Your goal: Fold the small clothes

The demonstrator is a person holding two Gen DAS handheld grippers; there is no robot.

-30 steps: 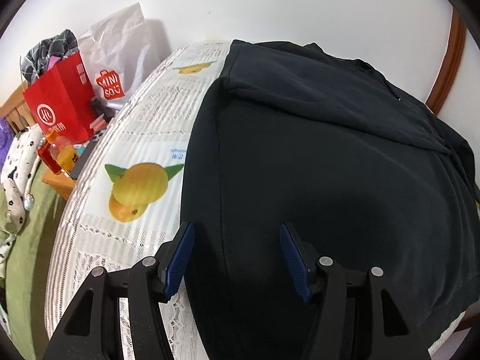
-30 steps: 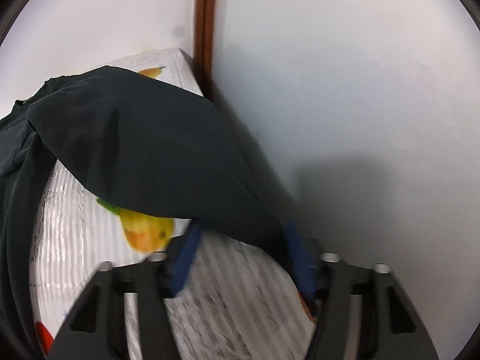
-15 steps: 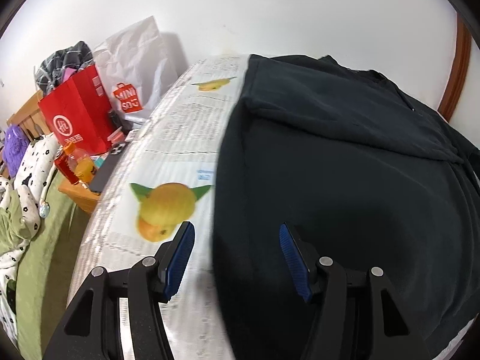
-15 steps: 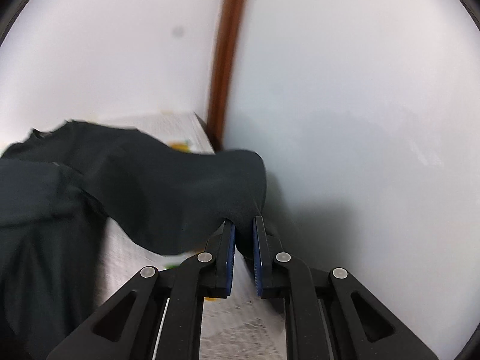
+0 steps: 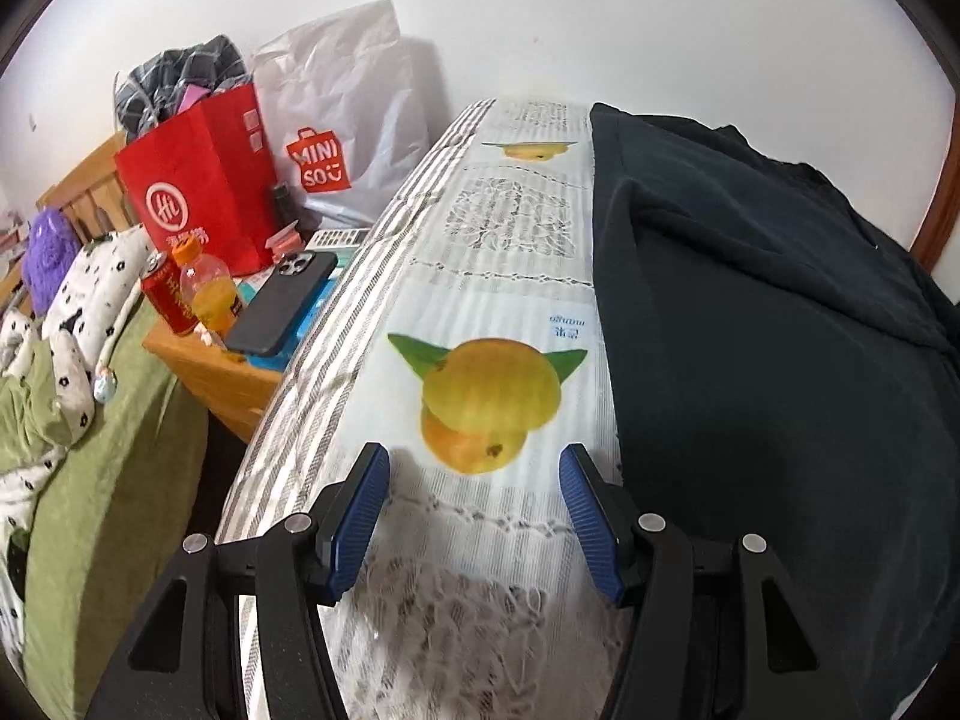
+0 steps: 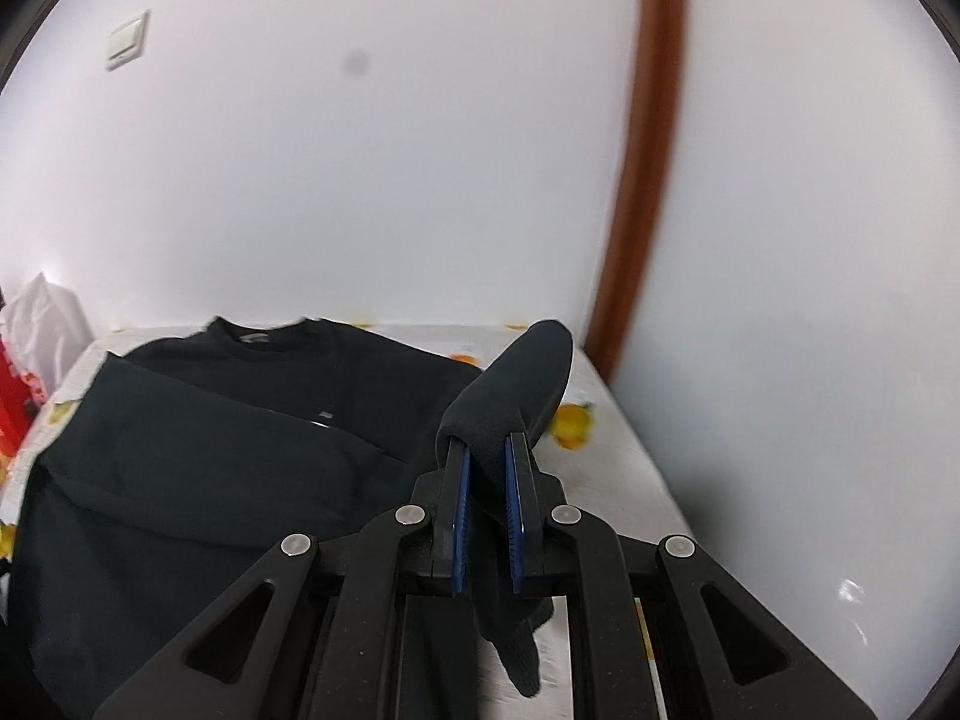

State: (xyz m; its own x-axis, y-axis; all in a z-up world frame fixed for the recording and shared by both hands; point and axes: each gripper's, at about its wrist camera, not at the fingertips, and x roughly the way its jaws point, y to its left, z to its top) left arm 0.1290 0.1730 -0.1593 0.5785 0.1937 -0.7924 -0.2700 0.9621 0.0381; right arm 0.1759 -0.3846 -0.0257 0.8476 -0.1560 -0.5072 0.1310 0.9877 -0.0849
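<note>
A white lace-patterned tablecloth with printed yellow fruit [image 5: 480, 276] covers the rectangular table. A black fabric garment [image 5: 780, 360] lies flat directly on this cloth, occupying its right portion; the printed fruit motifs sit left of the garment edge.

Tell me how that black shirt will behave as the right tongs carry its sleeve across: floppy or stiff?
Likely floppy: the sleeve droops over the right tongs and hangs limp below them. The black shirt lies in soft folds, so it will probably drape rather than hold shape. It may drag on the tablecloth.
</note>
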